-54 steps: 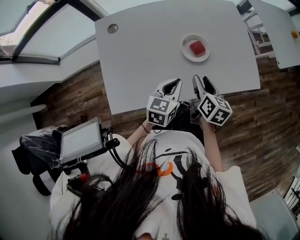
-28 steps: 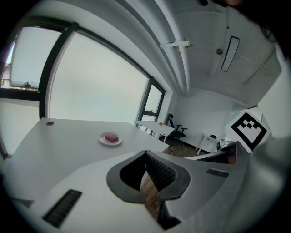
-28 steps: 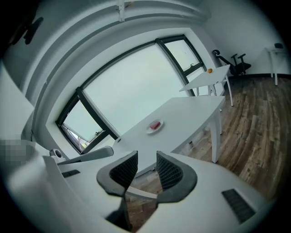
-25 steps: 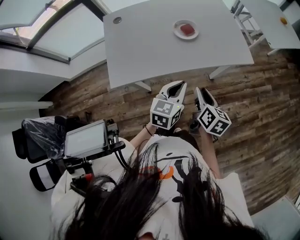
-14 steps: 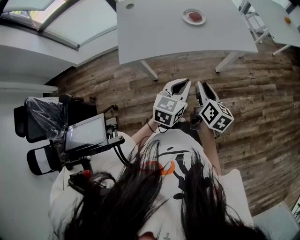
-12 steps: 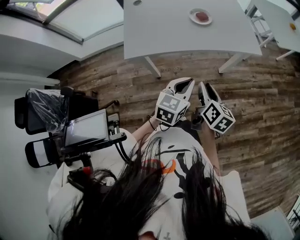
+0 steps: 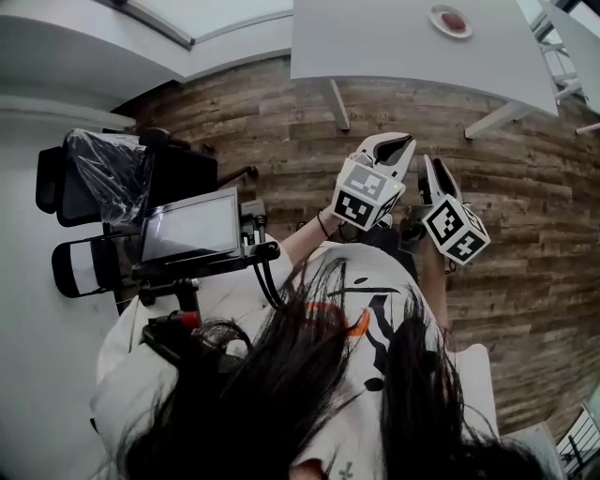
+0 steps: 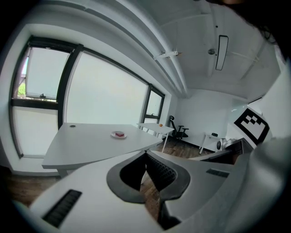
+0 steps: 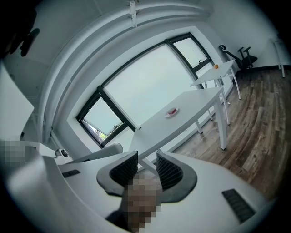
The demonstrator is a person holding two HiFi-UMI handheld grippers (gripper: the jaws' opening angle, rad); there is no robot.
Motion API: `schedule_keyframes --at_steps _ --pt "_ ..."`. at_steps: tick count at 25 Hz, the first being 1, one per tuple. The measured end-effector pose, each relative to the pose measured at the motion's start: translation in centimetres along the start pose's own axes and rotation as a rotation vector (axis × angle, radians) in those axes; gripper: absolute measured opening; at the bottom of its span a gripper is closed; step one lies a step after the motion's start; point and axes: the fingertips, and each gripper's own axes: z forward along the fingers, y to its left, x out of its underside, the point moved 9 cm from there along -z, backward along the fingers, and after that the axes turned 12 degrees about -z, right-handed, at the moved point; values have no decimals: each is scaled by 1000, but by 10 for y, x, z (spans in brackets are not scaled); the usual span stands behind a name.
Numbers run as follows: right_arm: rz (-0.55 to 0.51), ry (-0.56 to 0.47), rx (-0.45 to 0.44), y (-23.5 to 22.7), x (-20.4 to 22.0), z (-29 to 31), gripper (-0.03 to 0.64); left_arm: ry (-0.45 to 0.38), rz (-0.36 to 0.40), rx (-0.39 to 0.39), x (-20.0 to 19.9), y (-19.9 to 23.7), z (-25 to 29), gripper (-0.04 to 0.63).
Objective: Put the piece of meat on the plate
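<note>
**A:** What sits closest to the head camera?
**B:** Dark hair and a white shirt. A screen on a black mount is at nine o'clock from the grippers, and a black chair wrapped in clear plastic is at ten o'clock from the screen

**A:** And the grippers themselves?
**B:** Both are held out side by side over the wood floor. The left gripper has its jaw tips pressed together with nothing in them. The right gripper, at three o'clock from the left one, is closed down too. Its own view shows only a narrow slit between the pads, and nothing sits in it

**A:** Where is the piece of meat?
**B:** Well apart from both grippers, at one o'clock from them in the head view. The white table stands across the floor with the plate on its right part. The red piece of meat lies in the middle of the plate

**A:** Anything beyond that?
**B:** In the left gripper view, a second table at two o'clock from the plate bears a small orange thing. An office chair stands by the far wall
</note>
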Motion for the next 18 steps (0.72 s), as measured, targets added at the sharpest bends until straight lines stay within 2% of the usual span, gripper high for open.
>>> schedule_keyframes --at_steps 9,18 --pt "12 -26 18 105 61 -20 137 21 7 33 33 40 -116 6" --pt "45 -94 76 183 120 -62 137 -3 24 112 49 62 -206 6"
